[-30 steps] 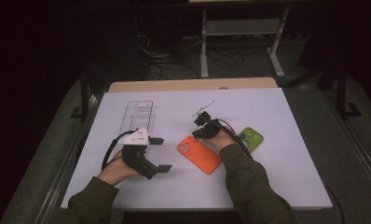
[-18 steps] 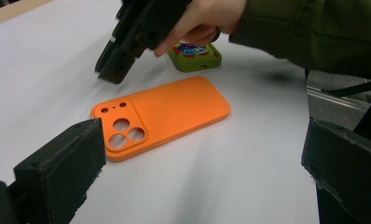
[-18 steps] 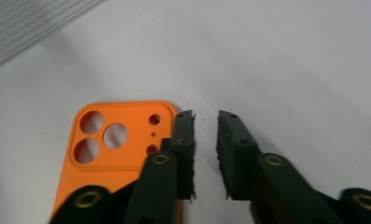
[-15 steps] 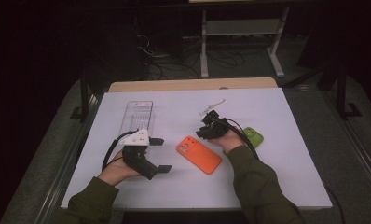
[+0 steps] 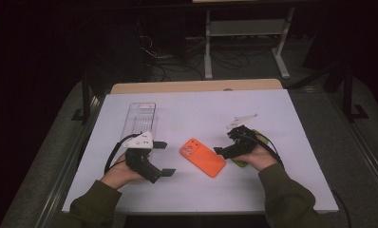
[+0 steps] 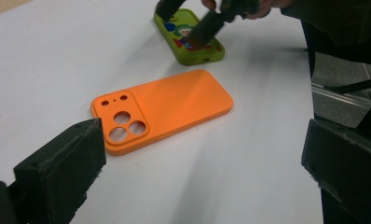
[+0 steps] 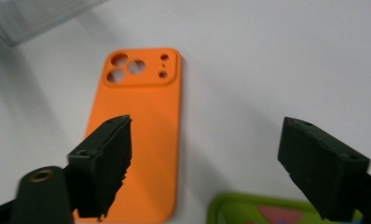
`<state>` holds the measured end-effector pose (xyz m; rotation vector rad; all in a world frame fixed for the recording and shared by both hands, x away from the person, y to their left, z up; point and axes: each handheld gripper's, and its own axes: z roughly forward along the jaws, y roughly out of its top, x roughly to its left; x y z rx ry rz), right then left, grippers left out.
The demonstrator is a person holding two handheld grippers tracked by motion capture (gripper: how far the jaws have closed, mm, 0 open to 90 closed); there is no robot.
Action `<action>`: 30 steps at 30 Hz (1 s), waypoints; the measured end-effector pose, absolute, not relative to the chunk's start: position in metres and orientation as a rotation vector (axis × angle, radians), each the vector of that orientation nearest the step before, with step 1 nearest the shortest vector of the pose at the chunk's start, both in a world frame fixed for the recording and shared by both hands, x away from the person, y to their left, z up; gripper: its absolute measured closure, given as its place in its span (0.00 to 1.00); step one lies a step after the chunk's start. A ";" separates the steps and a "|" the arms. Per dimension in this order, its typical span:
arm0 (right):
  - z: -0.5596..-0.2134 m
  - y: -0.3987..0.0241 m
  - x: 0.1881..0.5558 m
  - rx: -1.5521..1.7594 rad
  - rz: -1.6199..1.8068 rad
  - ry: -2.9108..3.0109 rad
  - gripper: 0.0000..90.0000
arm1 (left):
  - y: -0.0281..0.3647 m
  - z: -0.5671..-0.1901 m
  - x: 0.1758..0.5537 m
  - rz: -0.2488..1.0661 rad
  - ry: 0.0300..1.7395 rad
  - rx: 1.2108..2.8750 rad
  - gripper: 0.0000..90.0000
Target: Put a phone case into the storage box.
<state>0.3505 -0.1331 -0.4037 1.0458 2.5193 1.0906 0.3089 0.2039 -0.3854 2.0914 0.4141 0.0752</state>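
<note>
While the orange phone case (image 5: pixel 202 157) lies flat and camera-cutout side up on the white table (image 5: pixel 296 114), it is gripped by nothing: it is seen just ahead of and slightly left of the right gripper (image 5: pixel 229 151), and ahead of the left gripper (image 5: pixel 161 157), between the two. A second ago the right gripper was pressed together at the case's far end; since then its jaws have just been opening, and they now stand spread wide with nothing between them in the right gripper view, the case (image 7: pixel 137 126) showing beyond and below the left jaw. The right hand (image 5: pixel 253 156) has also been drawn away toward the green phone case (image 5: pixel 260 138), which now lies directly beneath that gripper and is partly covered by it; in the left gripper view the gripper is seen hovering at the green case (image 6: pixel 189 36). It is judged that the orange case has been released where it was wanted and that attention is passing to the green one. The left gripper is held spread and empty, the orange case (image 6: pixel 162 109) lying beyond its jaws. A clear plastic tray (image 5: pixel 140 118) stands just beyond the left gripper, apart from both cases.
</note>
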 end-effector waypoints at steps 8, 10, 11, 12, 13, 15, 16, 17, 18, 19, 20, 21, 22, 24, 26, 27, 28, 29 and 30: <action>-0.413 -0.156 0.324 1.024 1.104 2.474 0.02 | 0.207 -0.386 0.311 0.079 0.425 2.092 0.00; -0.413 -0.158 0.321 1.028 1.099 2.470 0.02 | 0.207 -0.386 0.311 0.077 0.432 2.090 0.00; -0.415 -0.162 0.314 1.021 1.104 2.463 0.01 | 0.207 -0.386 0.311 0.078 0.431 2.089 0.00; -0.416 -0.165 0.312 1.014 1.106 2.458 0.01 | 0.208 -0.385 0.311 0.084 0.426 2.085 0.00; -0.416 -0.165 0.312 1.014 1.106 2.458 0.01 | 0.208 -0.385 0.311 0.084 0.426 2.085 0.00; -0.417 -0.172 0.303 1.029 1.133 2.452 0.01 | 0.209 -0.385 0.311 0.082 0.433 2.076 0.00; -0.418 -0.174 0.300 1.036 1.134 2.459 0.00 | 0.209 -0.385 0.311 0.084 0.432 2.074 0.00; -0.418 -0.174 0.300 1.036 1.134 2.459 0.00 | 0.209 -0.385 0.311 0.082 0.438 2.076 0.00; -0.420 -0.179 0.294 1.035 1.126 2.450 0.00 | 0.210 -0.385 0.311 0.084 0.434 2.080 0.00; -0.420 -0.179 0.294 1.035 1.126 2.450 0.00 | 0.210 -0.384 0.311 0.083 0.436 2.079 0.00; -0.421 -0.182 0.292 1.044 1.126 2.443 0.00 | 0.210 -0.384 0.311 0.086 0.433 2.079 0.00; -0.422 -0.183 0.290 1.040 1.129 2.441 0.00 | 0.210 -0.384 0.311 0.085 0.435 2.076 0.00; -0.423 -0.185 0.288 1.054 1.136 2.438 0.00 | 0.210 -0.384 0.311 0.084 0.437 2.074 0.00; -0.425 -0.190 0.285 1.047 1.153 2.428 0.00 | 0.210 -0.384 0.311 0.085 0.436 2.073 0.00; -0.424 -0.192 0.285 1.040 1.173 2.419 0.00 | 0.210 -0.384 0.311 0.084 0.438 2.073 0.00; -0.424 -0.192 0.285 1.040 1.173 2.419 0.00 | 0.210 -0.384 0.311 0.085 0.437 2.075 0.00; -0.423 -0.193 0.285 1.041 1.175 2.416 0.00 | 0.210 -0.384 0.311 0.085 0.438 2.074 0.00; -0.422 -0.192 0.285 1.035 1.183 2.410 0.00 | 0.210 -0.385 0.311 0.085 0.439 2.076 0.00; -0.422 -0.192 0.285 1.035 1.183 2.410 0.00 | 0.210 -0.385 0.311 0.085 0.439 2.075 0.00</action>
